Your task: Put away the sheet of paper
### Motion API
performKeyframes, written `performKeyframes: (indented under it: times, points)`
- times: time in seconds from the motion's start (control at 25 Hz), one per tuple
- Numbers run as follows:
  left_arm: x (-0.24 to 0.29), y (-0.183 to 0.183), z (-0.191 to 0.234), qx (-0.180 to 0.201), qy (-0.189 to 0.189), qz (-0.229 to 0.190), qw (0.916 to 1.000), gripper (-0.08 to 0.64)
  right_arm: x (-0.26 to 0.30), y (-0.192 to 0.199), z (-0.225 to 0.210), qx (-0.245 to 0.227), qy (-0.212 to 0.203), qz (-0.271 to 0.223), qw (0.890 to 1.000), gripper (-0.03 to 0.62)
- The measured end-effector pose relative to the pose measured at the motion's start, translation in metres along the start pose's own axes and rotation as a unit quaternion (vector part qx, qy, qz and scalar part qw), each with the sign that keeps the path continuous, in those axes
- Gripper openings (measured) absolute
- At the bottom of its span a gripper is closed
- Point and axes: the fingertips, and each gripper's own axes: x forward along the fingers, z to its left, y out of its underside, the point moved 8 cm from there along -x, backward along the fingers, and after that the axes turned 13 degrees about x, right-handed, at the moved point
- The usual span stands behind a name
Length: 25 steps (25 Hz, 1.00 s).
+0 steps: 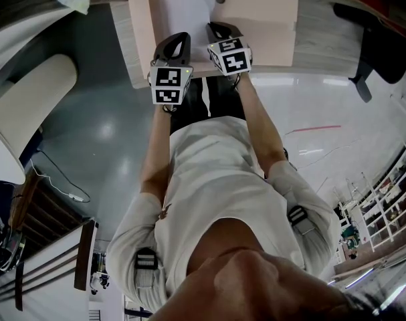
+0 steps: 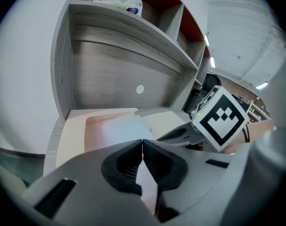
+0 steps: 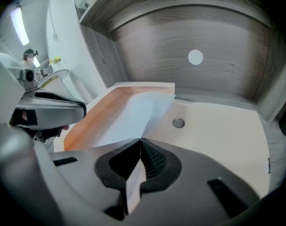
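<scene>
Sheet of paper (image 1: 179, 9) is white, thin and smooth. It lies on the left half of a peach folder (image 1: 269, 19), with its near edge pinched at two spots. The sheet bows up a bit toward the claws. Left claw (image 1: 181, 37) is clamped on the near edge of the paper, pads together with a white strip showing between them in the left gripper view (image 2: 143, 142). Right claw (image 1: 219, 27) does the same just beside it, tight on the paper edge (image 3: 141, 141).

Both forearms (image 1: 259, 122) are bare, stretched forward side by side, and the grippers tilt down toward the folder. Marker cubes (image 1: 169, 85) are close together, near touching.

The folder is matte and flat, with its left flap raised like an orange wall (image 3: 93, 112). A round grey snap button (image 3: 178, 123) sits right of the paper. The folder rests on a grey wood-grain worktop (image 1: 122, 39). A grey wood-grain back panel (image 3: 218, 36) behind carries a small round white cap (image 3: 195, 57), and there is a shelf (image 2: 133, 25) above.
</scene>
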Motion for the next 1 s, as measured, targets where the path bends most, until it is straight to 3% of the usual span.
performKeyframes:
  times: [0.4,0.44,0.52,0.64,1.0]
  points:
    - [-0.004,0.003,0.004,-0.007,0.003,0.001,1.0,0.021,0.0,0.003,0.007,-0.024,0.017,0.014,0.999,0.022]
    - [-0.005,0.002,0.004,-0.005,0.003,0.0,1.0,0.021,-0.001,0.004,0.006,-0.024,0.017,0.015,0.999,0.03]
    - [-0.007,0.001,0.004,-0.001,0.006,0.0,1.0,0.021,-0.002,0.005,0.006,-0.024,0.02,0.016,0.999,0.111]
    - [-0.01,0.002,0.003,-0.002,0.009,0.0,1.0,0.021,-0.004,0.007,0.007,-0.027,0.024,0.016,0.999,0.145]
    - [-0.02,-0.006,0.0,0.009,0.011,-0.019,0.9997,0.021,-0.031,0.01,0.014,-0.025,0.025,-0.002,0.999,0.144]
